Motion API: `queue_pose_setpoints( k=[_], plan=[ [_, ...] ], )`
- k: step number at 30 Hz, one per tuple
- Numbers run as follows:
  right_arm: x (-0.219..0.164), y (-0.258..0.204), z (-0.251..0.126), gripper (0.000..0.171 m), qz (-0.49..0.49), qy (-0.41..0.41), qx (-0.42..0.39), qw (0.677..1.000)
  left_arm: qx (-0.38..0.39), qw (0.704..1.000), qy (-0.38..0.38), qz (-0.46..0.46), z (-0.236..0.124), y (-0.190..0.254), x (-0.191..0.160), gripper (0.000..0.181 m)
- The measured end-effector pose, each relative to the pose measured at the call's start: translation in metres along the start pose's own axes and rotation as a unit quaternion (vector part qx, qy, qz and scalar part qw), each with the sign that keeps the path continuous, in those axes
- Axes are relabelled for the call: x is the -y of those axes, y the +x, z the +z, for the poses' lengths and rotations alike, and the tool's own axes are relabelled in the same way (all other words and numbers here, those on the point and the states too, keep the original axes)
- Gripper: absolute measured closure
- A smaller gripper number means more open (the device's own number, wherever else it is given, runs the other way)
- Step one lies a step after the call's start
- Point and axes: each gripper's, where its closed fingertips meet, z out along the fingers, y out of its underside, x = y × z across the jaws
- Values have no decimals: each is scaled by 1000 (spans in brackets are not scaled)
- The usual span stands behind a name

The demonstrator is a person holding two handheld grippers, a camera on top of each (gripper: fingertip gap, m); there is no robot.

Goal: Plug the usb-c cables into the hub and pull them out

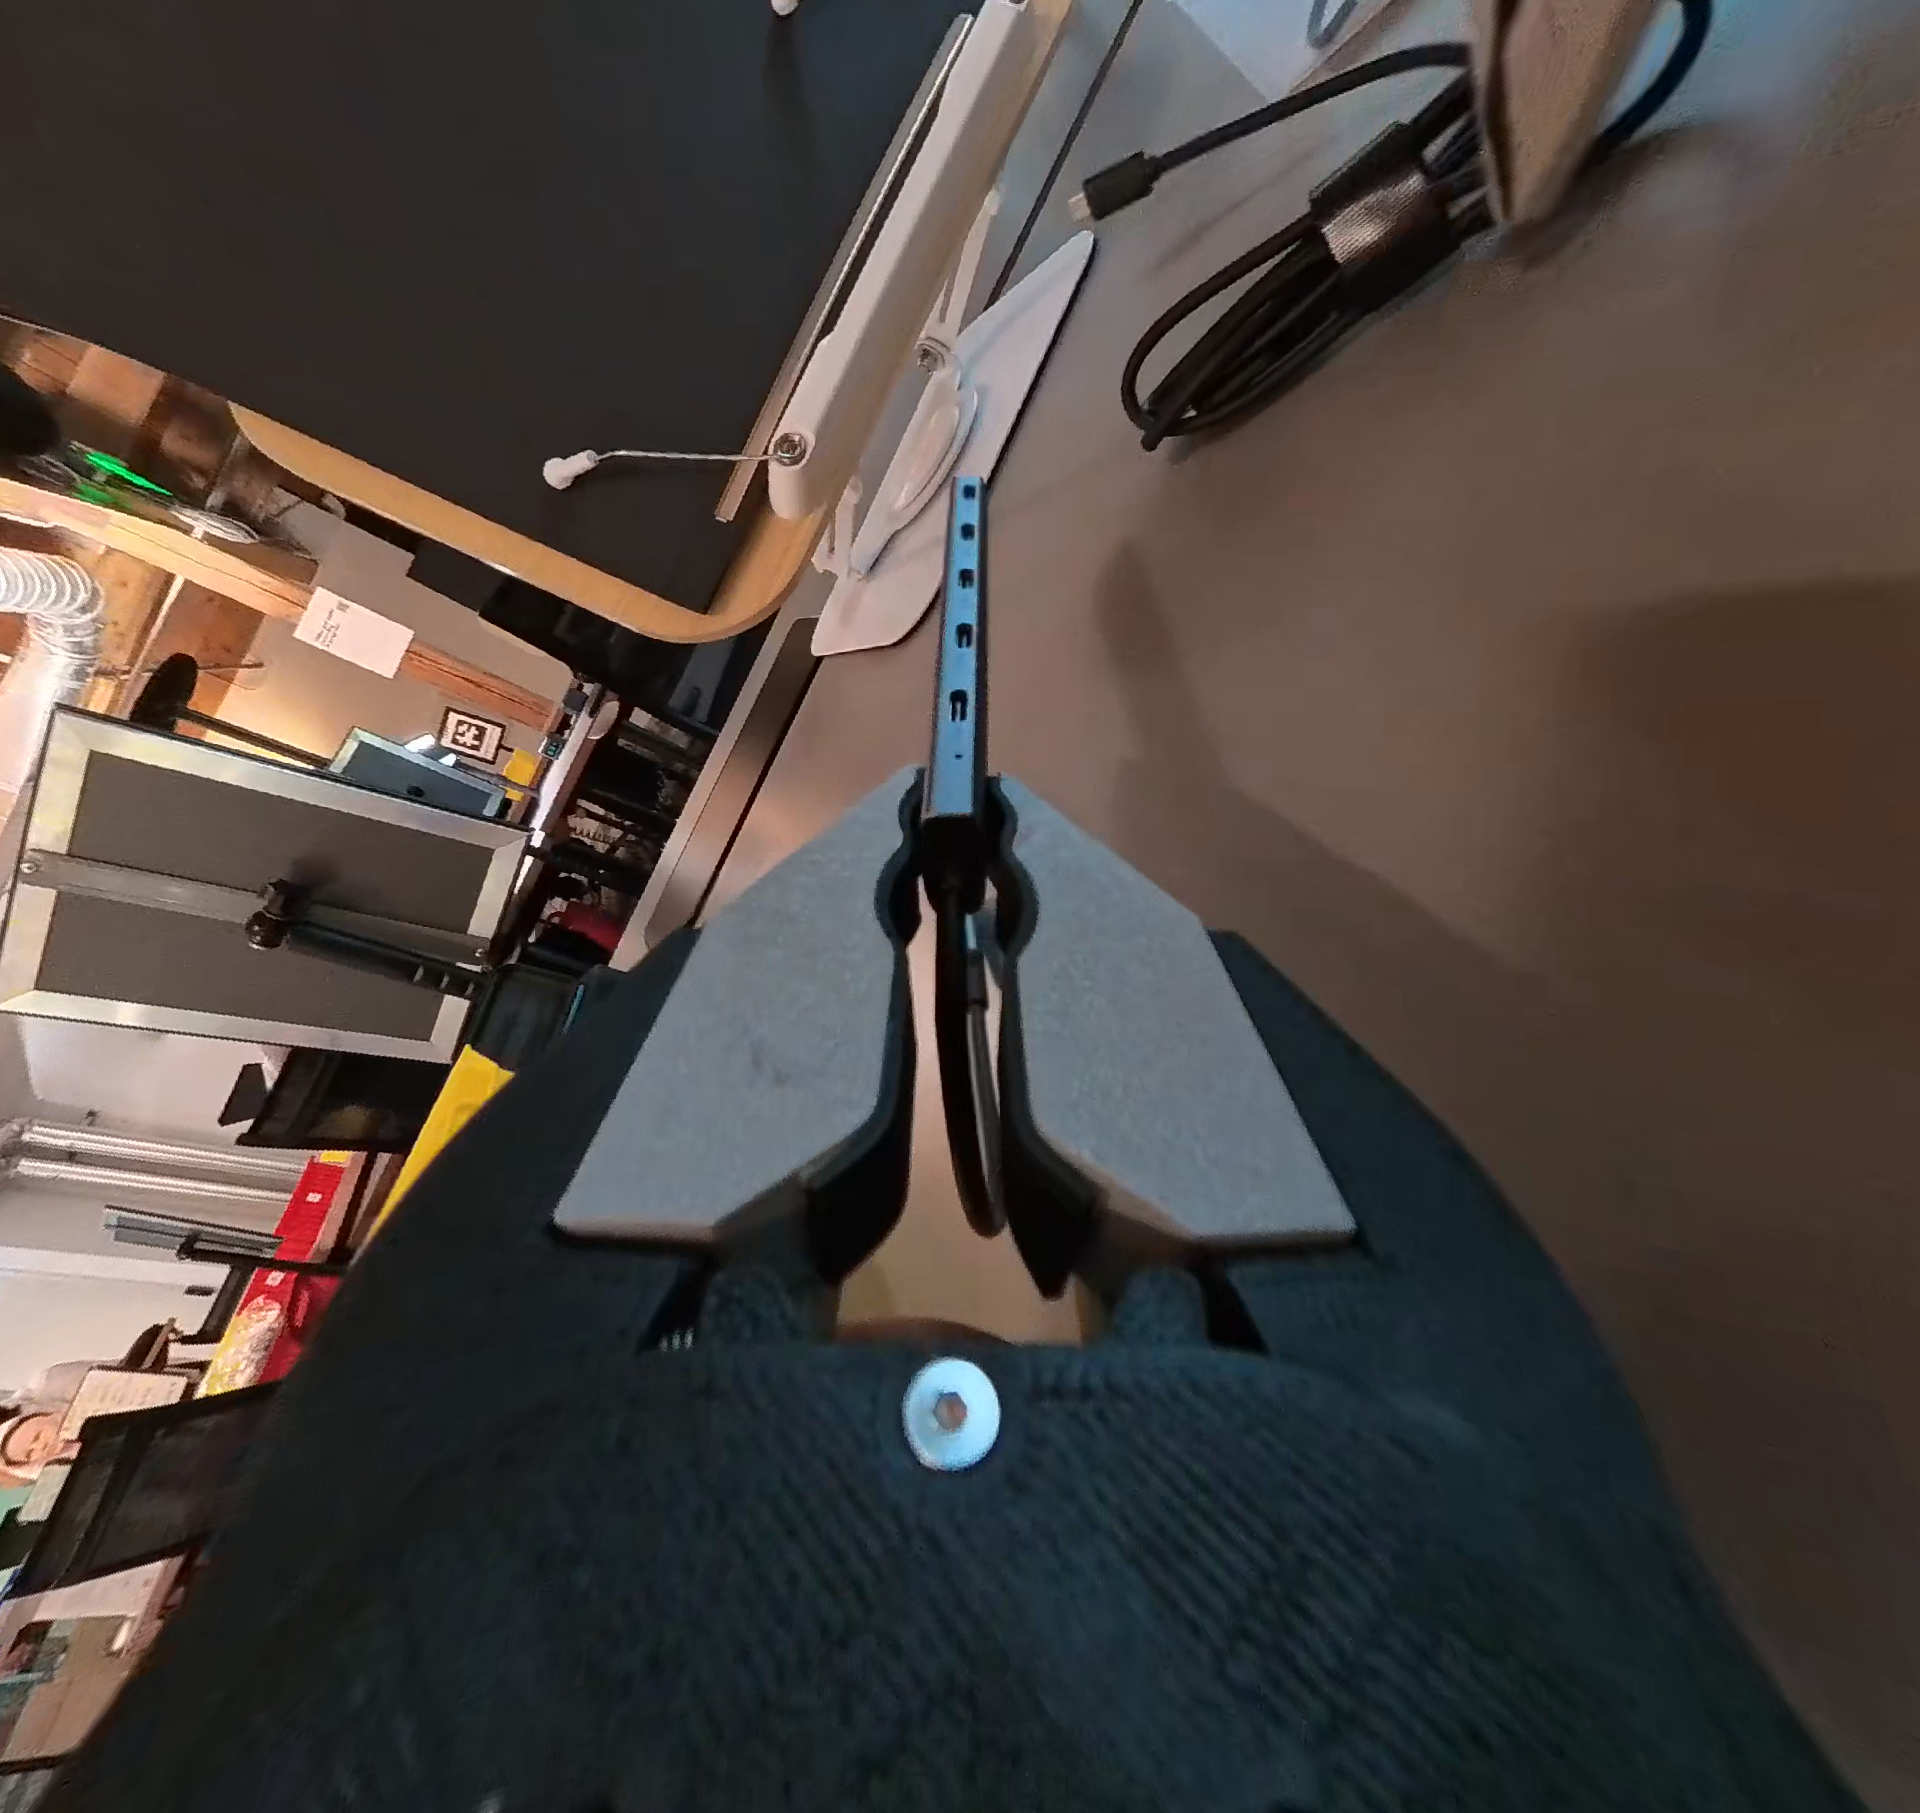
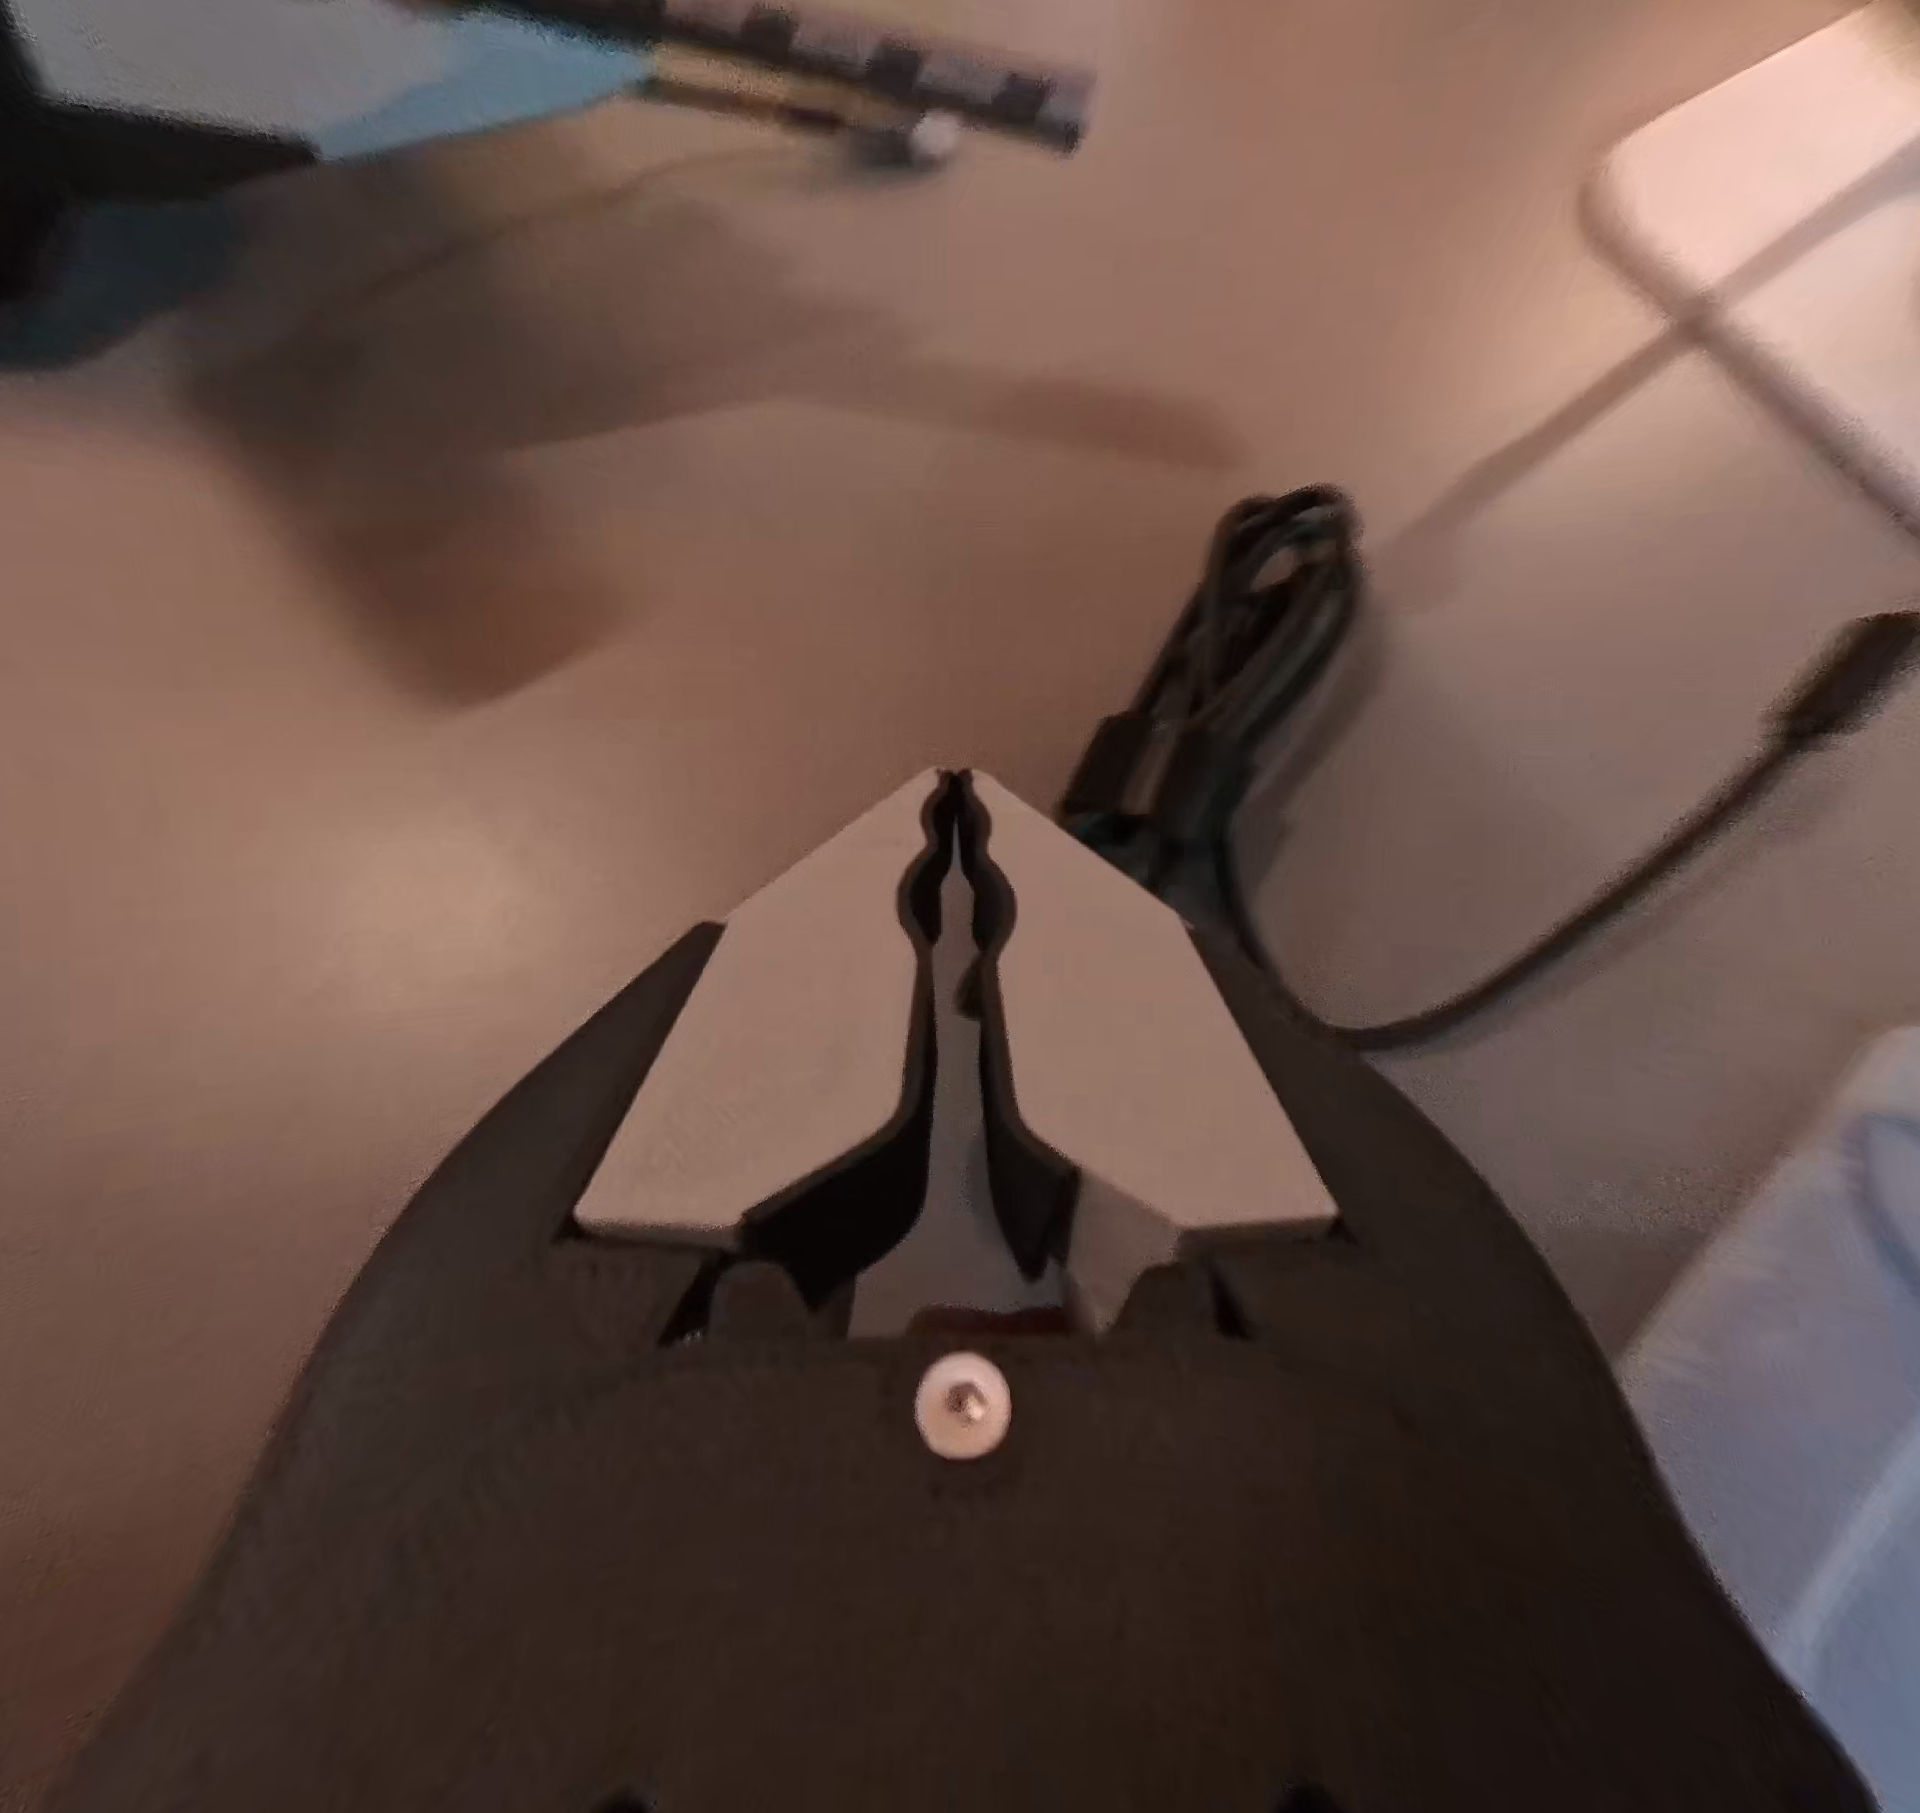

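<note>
My left gripper [image 1: 954, 795] is shut on one end of the slim dark hub [image 1: 964, 641] and holds it edge-on above the table, its row of ports in view and its short black lead looping back between the fingers. A bundled black USB-C cable [image 1: 1288, 309] lies on the table at the upper right, its free plug [image 1: 1117, 187] pointing left. In the right wrist view my right gripper [image 2: 954, 778] is shut and empty just above the table, left of the cable bundle [image 2: 1236, 662]. The cable's free plug [image 2: 1860, 667] lies at the right. The hub [image 2: 831, 70] shows blurred at the top.
A dark monitor [image 1: 468, 205] on a white stand [image 1: 935, 433] sits at the table's far side. The other gripper [image 1: 1558, 49] is at the top right. A pale box [image 2: 1797, 1451] lies at the lower right and a light tray [image 2: 1787, 236] at the upper right.
</note>
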Motion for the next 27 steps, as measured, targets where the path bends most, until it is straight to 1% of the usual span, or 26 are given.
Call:
queue_pose_setpoints(
  k=[3, 4, 5, 6, 8, 10, 11, 12, 13, 15, 16, 17, 18, 22, 24, 27],
  plan=[
    [33, 27, -21, 171, 20, 89, -98, 991, 2, 1000, 1, 1, 1, -1, 1, 174],
    [41, 35, -24, 166, 36, 106, -117, 987, 3, 1000, 0, 1, 1, -1, 1, 174],
    [44, 42, -23, 152, 50, 108, -132, 984, 3, 1000, 0, 1, 1, -1, 1, 174],
    [42, 50, -17, 148, 64, 91, -143, 983, 2, 1000, -1, 2, 1, -1, 1, 174],
    [32, 60, 0, 148, 84, 39, -146, 985, 6, 1000, -3, 7, 0, -2, 0, 174],
    [26, 54, 18, 144, 89, 5, -109, 990, 9, 1000, -4, 7, -1, -3, -2, 174],
    [26, 45, 24, 146, 86, -2, -79, 993, 11, 1000, -5, 6, -2, -4, -2, 174],
    [27, 30, 26, 162, 75, -7, -39, 996, 13, 1000, -5, 4, -2, -5, -3, 174],
    [26, 8, 25, 170, 57, -15, 17, 998, 14, 1000, -5, 3, -2, -6, -4, 174],
    [19, -42, 17, 167, 26, -44, 134, 990, 14, 1000, -4, 1, -3, -8, -4, 174],
    [13, -59, 12, 167, 13, -60, 165, 984, 14, 1000, -3, 1, -3, -8, -4, 174],
    [10, -67, 6, 164, 4, -68, 172, 983, 13, 1000, -2, 2, -3, -8, -4, 174],
    [10, -68, 2, 158, 0, -65, 162, 985, 12, 1000, -2, 3, -3, -8, -3, 174],
    [42, -59, -13, 154, 9, 13, 127, 992, 6, 1000, -2, 3, -3, -6, -3, 174],
    [58, -47, -13, 149, 16, 47, 99, 994, 4, 1000, -8, 6, -2, -4, -6, 174],
    [72, -36, 0, 148, 4, 62, 79, 995, 4, 1000, -14, 4, -1, -4, -9, 174]
  ],
)
